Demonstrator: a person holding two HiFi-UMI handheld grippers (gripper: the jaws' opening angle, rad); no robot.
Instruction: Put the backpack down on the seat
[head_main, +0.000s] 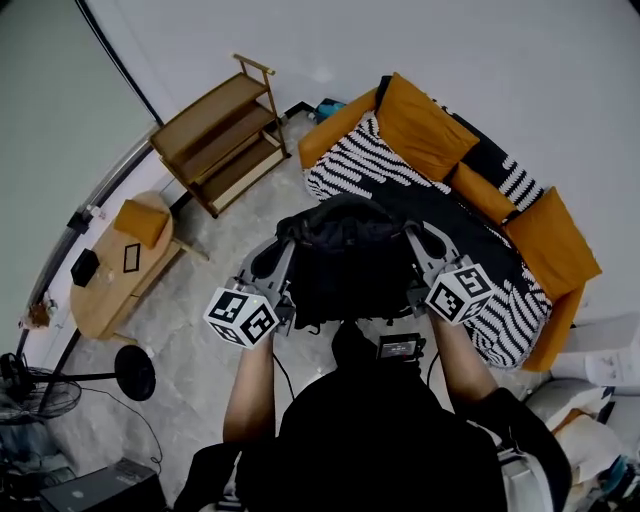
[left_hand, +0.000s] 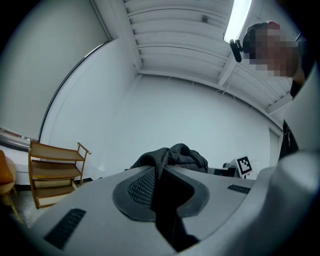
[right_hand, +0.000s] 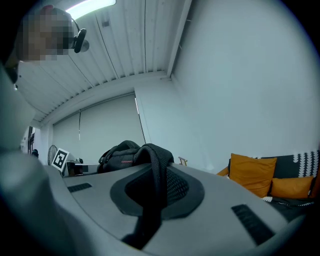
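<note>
A black backpack (head_main: 345, 258) hangs in the air between my two grippers, over the floor just in front of the orange sofa (head_main: 425, 125). The sofa's seat carries a black-and-white striped blanket (head_main: 370, 160). My left gripper (head_main: 283, 248) is shut on a black mesh shoulder strap (left_hand: 159, 167), and the pack's bunched top (left_hand: 186, 156) shows beyond its jaws. My right gripper (head_main: 414, 236) is shut on the other strap (right_hand: 156, 167), with the pack's body (right_hand: 120, 154) behind it. Both sets of jaws point upward, toward the ceiling.
A low wooden shelf (head_main: 220, 140) stands left of the sofa against the wall. A round wooden table (head_main: 115, 270) with an orange cushion and small black items is at the left. A floor fan (head_main: 40, 392) and a black disc base (head_main: 134, 372) stand nearer me.
</note>
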